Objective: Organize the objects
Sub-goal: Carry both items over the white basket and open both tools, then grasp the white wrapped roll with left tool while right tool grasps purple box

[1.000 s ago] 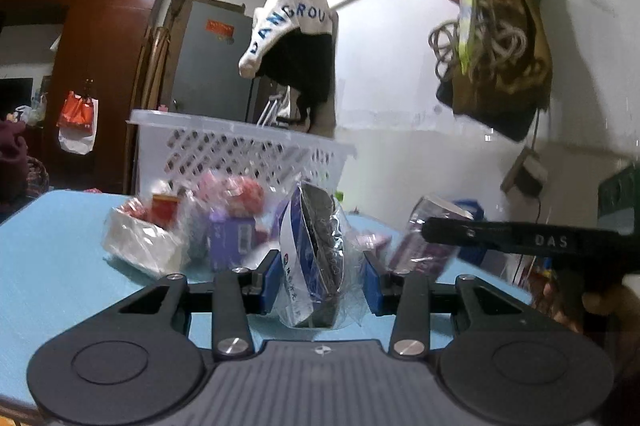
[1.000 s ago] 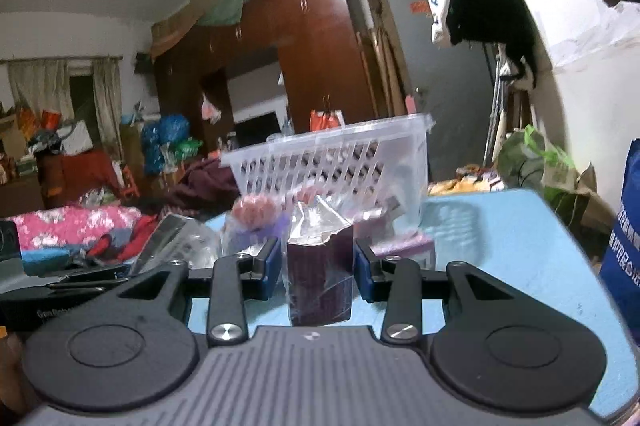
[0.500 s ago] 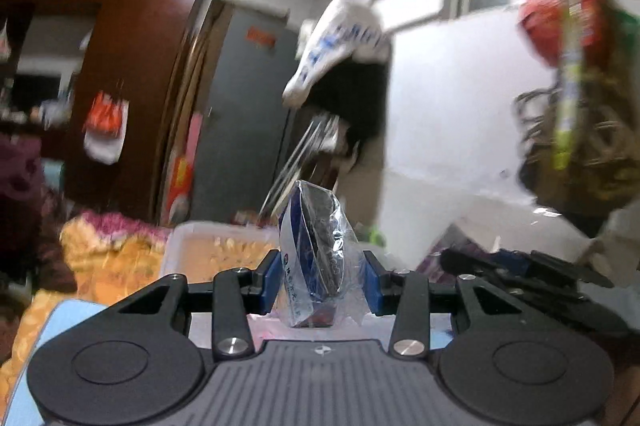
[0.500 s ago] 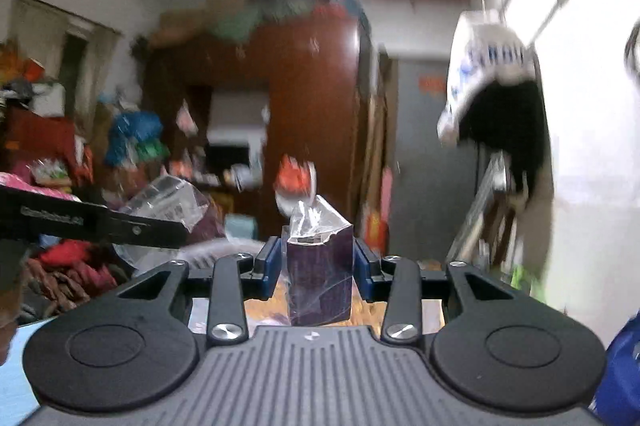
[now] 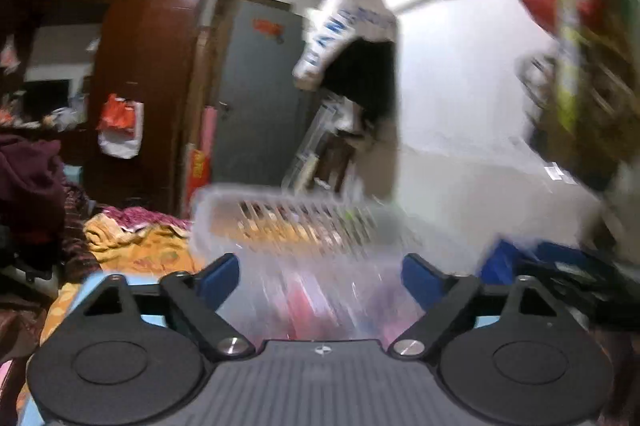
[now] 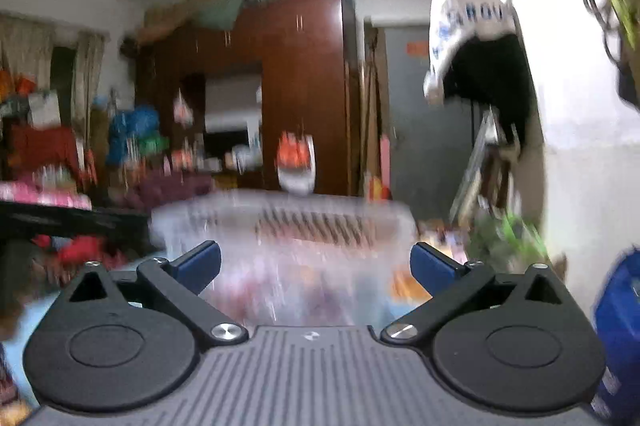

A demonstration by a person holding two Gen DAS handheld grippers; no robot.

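Observation:
A white plastic basket [image 5: 280,222] with slotted walls stands just ahead of both grippers, blurred by motion. My left gripper [image 5: 320,274] hangs over its near rim with jaws opening wide and nothing between the blue pads [image 5: 218,276]. Blurred pink and red packets [image 5: 316,306] lie inside the basket below it. In the right wrist view the basket [image 6: 320,222] fills the middle, and my right gripper [image 6: 316,264] is opening over it, its pads [image 6: 434,266] far apart and bare. Blurred packets [image 6: 296,290] show in the basket there too.
The light blue table [image 5: 92,286] shows at the left under the left gripper. The other gripper's black body [image 5: 580,278] is at the right edge. A blue bag [image 6: 618,330] stands at the right. A wardrobe [image 6: 304,86] and a grey door [image 5: 256,98] lie beyond.
Both grippers rose from the table to above the basket, then their jaws sprang apart. The blue-and-clear packet has left the left gripper and the dark purple packet has left the right.

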